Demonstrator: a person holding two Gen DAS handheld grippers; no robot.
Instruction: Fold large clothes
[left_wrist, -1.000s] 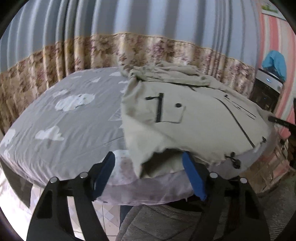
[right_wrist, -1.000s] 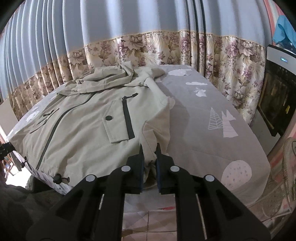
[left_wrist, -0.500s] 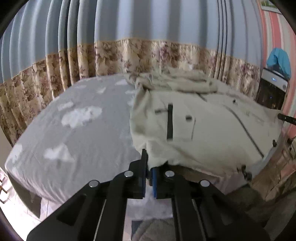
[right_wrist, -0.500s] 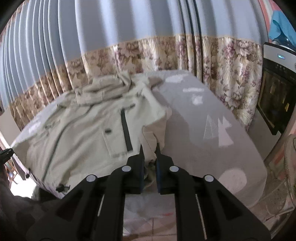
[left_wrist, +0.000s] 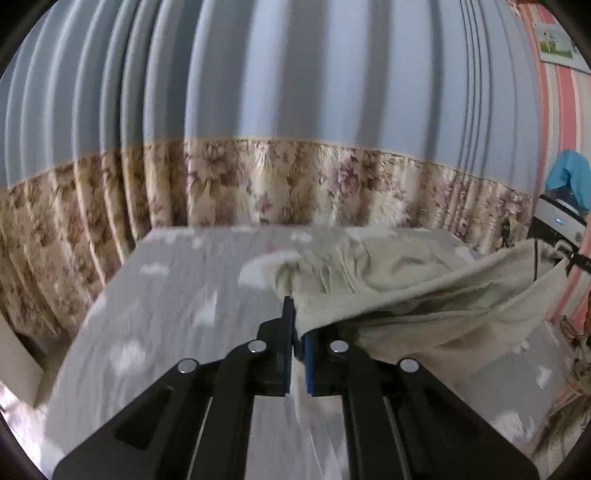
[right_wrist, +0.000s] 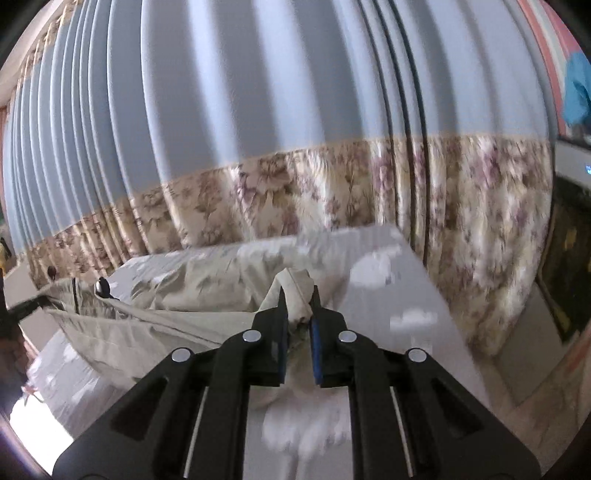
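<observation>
Both grippers are clamped on the hem of the beige jacket (left_wrist: 406, 284) — the left gripper (left_wrist: 295, 321) pinches a thin edge of the cloth between nearly touching jaws, and the right gripper (right_wrist: 298, 299) grips a thicker bunched fold that pokes up past its fingertips. Between them the near edge of the jacket hangs raised above the bed (left_wrist: 177, 295), stretched into a sagging band from one gripper to the other, while the far part of the garment lies crumpled on the grey sheet with its white cloud shapes. In the right wrist view a dark zip line and a black toggle (right_wrist: 101, 286) show at the jacket's left end. Beyond the bed hangs a curtain (left_wrist: 280, 110), blue above with a floral band below. At the far right stands a dark appliance (left_wrist: 561, 225) with a blue cloth (left_wrist: 569, 177) on top — both views are blurred.
</observation>
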